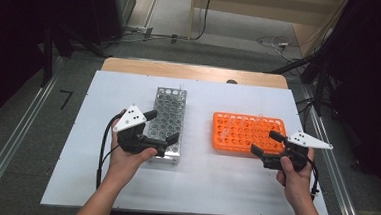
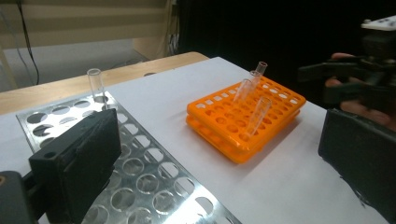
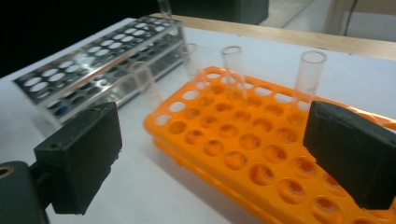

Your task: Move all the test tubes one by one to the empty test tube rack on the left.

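Four clear glass test tubes (image 2: 256,114) stand in the flat orange plastic rack (image 1: 247,132); one more (image 2: 96,85) sits at the far end of the perforated steel rack (image 1: 168,123) left of it. Both grippers gape empty, the left gripper (image 1: 163,126) over the steel rack, the right gripper (image 1: 266,143) at the orange rack's near edge. Judging by this, a transfer is between tubes, and the right must next close on an orange-rack tube.

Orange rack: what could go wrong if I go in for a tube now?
1. The tubes in the orange rack lean and stand close together; the open right gripper could knock a neighbour.
2. The rack looks light; a snagged tube might drag it across the table.
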Demonstrator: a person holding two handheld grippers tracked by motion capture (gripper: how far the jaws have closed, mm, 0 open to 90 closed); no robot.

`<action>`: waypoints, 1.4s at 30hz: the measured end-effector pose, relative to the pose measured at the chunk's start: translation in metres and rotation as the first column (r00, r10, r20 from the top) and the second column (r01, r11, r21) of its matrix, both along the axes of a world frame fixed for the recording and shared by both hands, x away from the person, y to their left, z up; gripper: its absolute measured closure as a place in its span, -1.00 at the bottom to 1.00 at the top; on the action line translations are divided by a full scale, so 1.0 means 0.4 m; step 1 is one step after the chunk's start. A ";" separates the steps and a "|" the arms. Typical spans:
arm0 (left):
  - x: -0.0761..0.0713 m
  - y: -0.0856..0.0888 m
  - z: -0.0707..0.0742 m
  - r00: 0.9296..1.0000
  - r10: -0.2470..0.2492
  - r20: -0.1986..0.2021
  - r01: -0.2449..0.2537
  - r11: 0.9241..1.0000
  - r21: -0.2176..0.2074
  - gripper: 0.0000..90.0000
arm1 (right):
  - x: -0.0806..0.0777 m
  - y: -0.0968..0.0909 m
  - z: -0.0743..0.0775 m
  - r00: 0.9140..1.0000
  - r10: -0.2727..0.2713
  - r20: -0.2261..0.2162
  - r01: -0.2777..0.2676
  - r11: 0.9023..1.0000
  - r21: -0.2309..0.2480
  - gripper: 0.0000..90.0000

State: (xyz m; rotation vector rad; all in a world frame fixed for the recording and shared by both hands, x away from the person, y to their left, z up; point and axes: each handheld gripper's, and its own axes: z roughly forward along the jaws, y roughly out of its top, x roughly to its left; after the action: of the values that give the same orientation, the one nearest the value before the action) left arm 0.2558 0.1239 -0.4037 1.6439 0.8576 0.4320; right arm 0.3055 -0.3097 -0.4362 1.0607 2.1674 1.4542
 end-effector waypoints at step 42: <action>-0.044 0.019 -0.078 0.998 -0.011 -0.056 0.010 1.000 -0.001 -1.00 | 0.188 0.057 -0.076 0.955 -0.285 -0.078 0.269 0.948 -0.172 0.64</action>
State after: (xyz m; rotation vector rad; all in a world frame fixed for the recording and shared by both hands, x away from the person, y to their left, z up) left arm 0.2381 0.1317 -0.4348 1.6659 0.8905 0.3795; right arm 0.3805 -0.2870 -0.4664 1.3426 2.0589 1.1039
